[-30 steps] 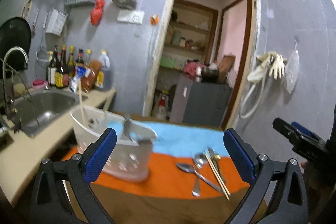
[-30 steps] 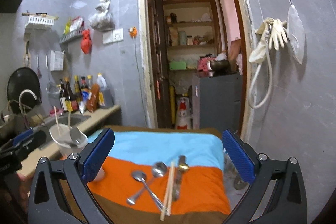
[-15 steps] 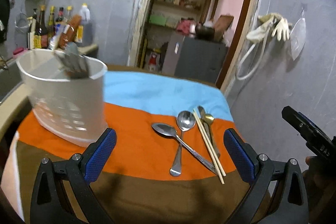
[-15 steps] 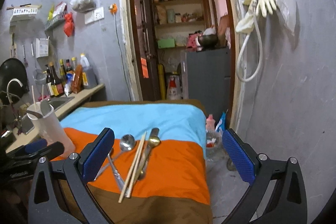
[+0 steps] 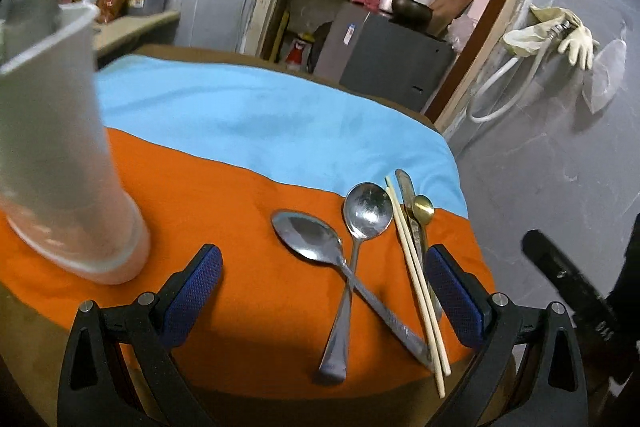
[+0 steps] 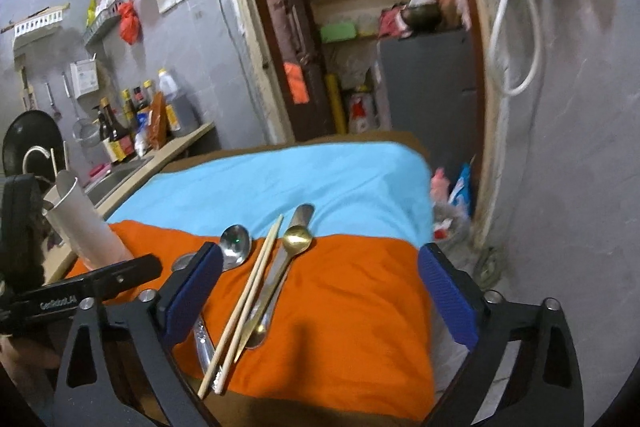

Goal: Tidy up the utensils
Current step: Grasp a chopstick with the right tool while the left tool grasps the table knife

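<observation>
left wrist: low, near, facing doorway | right wrist: higher | shared: spoons [image 5: 366, 211] [image 6: 236, 243]

White lettering "GeoRobot.AI" runs along the left hand-held gripper [image 6: 80, 297]'s black body; nothing else reads clearly.

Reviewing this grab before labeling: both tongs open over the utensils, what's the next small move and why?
Probably lower the left tongs onto the crossed spoons and close. Both tongs are open and empty; the spoons lie between the left fingers, with the white holder standing on the left.
</observation>
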